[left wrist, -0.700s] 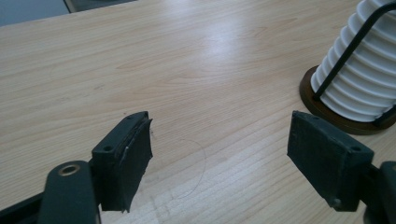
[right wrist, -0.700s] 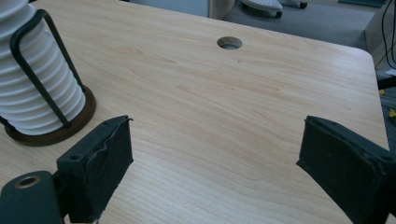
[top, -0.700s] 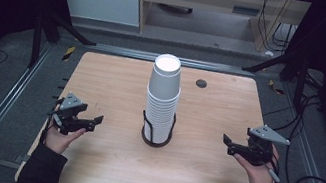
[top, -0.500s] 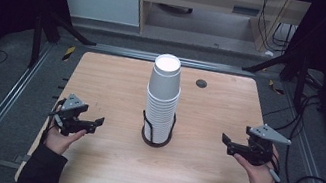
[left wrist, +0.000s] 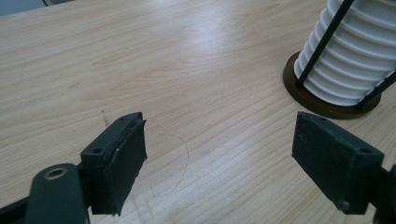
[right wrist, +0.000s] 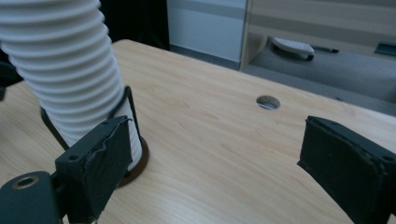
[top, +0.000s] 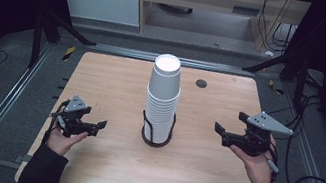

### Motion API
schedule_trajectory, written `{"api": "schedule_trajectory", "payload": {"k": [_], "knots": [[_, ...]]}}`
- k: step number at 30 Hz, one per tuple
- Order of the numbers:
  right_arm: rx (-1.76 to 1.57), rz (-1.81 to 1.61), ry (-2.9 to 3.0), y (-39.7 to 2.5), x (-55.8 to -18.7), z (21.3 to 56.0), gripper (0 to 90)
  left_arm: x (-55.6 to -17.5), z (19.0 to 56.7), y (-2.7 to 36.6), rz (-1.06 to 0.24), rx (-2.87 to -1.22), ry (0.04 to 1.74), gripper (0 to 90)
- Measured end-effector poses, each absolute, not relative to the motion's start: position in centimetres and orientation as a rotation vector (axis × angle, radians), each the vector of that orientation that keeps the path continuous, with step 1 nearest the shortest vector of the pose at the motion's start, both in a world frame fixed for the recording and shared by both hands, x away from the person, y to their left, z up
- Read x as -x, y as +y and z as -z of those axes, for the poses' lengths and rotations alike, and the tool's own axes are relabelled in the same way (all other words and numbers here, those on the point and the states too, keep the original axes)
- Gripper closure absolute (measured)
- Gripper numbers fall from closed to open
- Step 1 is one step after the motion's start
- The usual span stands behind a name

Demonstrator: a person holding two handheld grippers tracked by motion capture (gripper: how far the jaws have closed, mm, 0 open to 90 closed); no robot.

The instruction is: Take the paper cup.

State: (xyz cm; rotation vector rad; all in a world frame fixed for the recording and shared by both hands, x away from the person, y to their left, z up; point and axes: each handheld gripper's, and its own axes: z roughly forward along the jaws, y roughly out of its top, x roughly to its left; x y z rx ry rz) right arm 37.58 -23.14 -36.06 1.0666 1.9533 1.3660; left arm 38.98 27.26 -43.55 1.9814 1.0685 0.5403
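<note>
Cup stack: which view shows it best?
High view. The cup stack shows whole there, from its top down to the wire holder at its base. The left gripper view gives the lowest cups and the holder's dark base ring; the right gripper view gives the ribbed side, with the top cut off.

We wore dark long sleeves (top: 42, 172). Our left gripper (top: 95, 129) and right gripper (top: 227, 128) were black, each topped by a grey three-cornered plate, with ragged black pads (left wrist: 126, 154), brass-ringed screw holes and trailing black cables.
</note>
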Motion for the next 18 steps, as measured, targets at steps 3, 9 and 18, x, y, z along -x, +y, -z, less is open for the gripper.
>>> {"api": "schedule_trajectory", "payload": {"k": [3, 9, 18], "knots": [[-1.04, -1.383, 1.959, -22.5, -37.7, 35.0, 8.7, -39.0, 43.7, 27.2, -0.537, -1.989, 1.068, 17.1], [-0.974, -1.47, 1.947, -21.1, -37.9, 32.7, 8.6, -39.1, 43.9, 27.0, -0.527, -1.996, 1.064, 17.0], [-0.879, -1.524, 1.96, -18.3, -38.4, 30.2, 7.8, -39.1, 44.0, 27.0, -0.52, -2.003, 1.061, 16.9]]}}
